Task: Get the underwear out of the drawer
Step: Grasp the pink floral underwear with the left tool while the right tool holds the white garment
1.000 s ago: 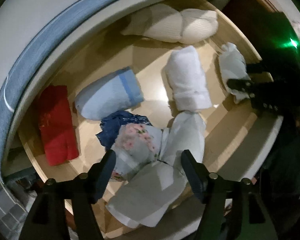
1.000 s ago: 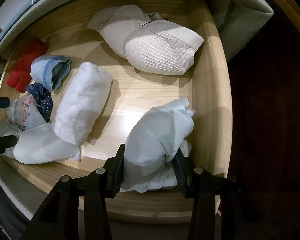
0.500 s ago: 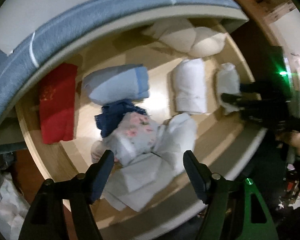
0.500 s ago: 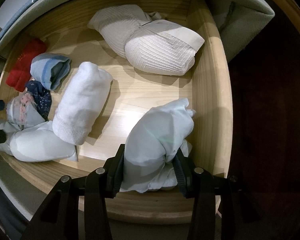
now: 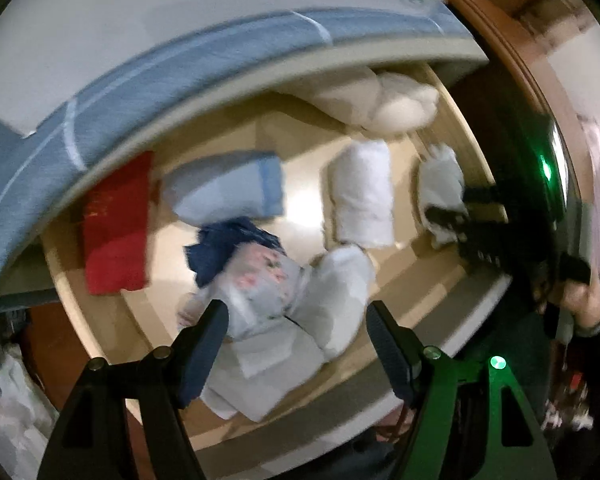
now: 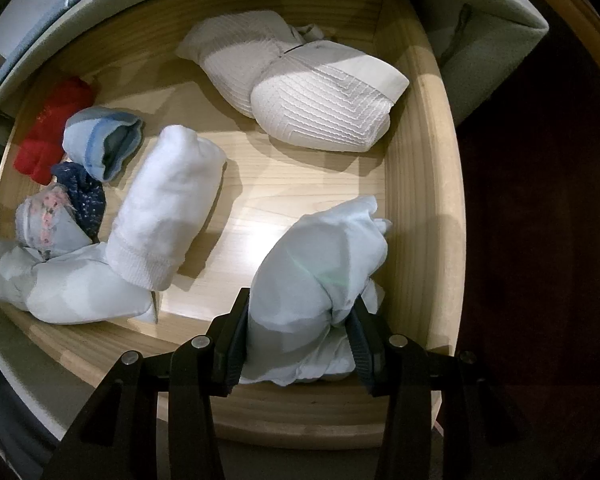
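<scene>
An open wooden drawer (image 6: 424, 184) holds several rolled pieces of underwear. My right gripper (image 6: 298, 336) is shut on a pale white bundle (image 6: 316, 276) at the drawer's front right corner. It also shows in the left wrist view (image 5: 440, 188), with the right gripper (image 5: 460, 216) on it. My left gripper (image 5: 296, 340) is open above the front left pile: a floral piece (image 5: 260, 280), a pale white piece (image 5: 336, 292) and a folded white piece (image 5: 264, 376). The left wrist view is blurred.
Other rolls lie in the drawer: a red one (image 5: 116, 228), a light blue one (image 5: 228, 192), a dark blue lace one (image 5: 224, 248), a white one (image 6: 168, 216) and a ribbed cream pair (image 6: 320, 96) at the back. A blue-edged mattress (image 5: 140, 72) overhangs the drawer.
My left gripper has pulled back and up from the drawer, so the pile looks smaller and further off. My right gripper has stayed shut on its bundle without moving.
</scene>
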A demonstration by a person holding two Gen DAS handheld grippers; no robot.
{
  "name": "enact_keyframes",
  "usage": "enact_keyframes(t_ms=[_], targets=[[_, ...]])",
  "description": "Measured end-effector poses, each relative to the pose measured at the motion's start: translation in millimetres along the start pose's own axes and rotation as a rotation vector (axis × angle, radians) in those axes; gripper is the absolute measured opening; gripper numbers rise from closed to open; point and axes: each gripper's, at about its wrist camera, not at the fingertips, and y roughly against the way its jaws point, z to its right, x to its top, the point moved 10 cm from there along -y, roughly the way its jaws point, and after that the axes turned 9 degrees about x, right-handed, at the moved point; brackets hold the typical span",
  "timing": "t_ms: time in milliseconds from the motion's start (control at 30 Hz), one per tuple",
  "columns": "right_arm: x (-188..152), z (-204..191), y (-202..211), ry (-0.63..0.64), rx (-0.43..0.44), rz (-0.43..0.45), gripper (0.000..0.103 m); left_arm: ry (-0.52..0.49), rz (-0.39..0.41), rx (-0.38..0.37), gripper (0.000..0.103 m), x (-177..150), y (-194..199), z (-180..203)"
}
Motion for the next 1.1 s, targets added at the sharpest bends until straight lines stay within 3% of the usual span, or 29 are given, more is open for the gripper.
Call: enact_keyframes(t_ms=[167, 667, 1000, 1033, 1067, 1100], targets=[[-0.2, -0.2, 0.4, 0.0, 0.001, 0.0, 0.042, 0.058, 0.005, 0.006, 0.074, 5.4, -0.3, -16.8], [0.0, -0.6, 0.8, -0.002, 0.006, 0.002, 0.042, 0.126, -0.111, 0.035, 0.074, 3.0, -64.5, -29.3], [0.3, -0.8, 0.8, -0.003, 0.008, 0.001, 0.043, 0.235, -0.076, 0.091, 0.072, -2.6, -73.8, -40.9], [0.1, -0.7, 0.8, -0.003, 0.008, 0.001, 0.043, 0.245, -0.073, 0.092, 0.069, -3.4, -73.3, -41.3], [0.1, -0.7, 0.8, -0.003, 0.008, 0.001, 0.043, 0.252, -0.071, 0.089, 0.055, -4.2, -72.5, -40.9], [0.4, -0.9, 0.7, -0.003, 0.009, 0.002, 0.043, 0.26, -0.075, 0.083, 0.052, -5.5, -71.2, -39.8]])
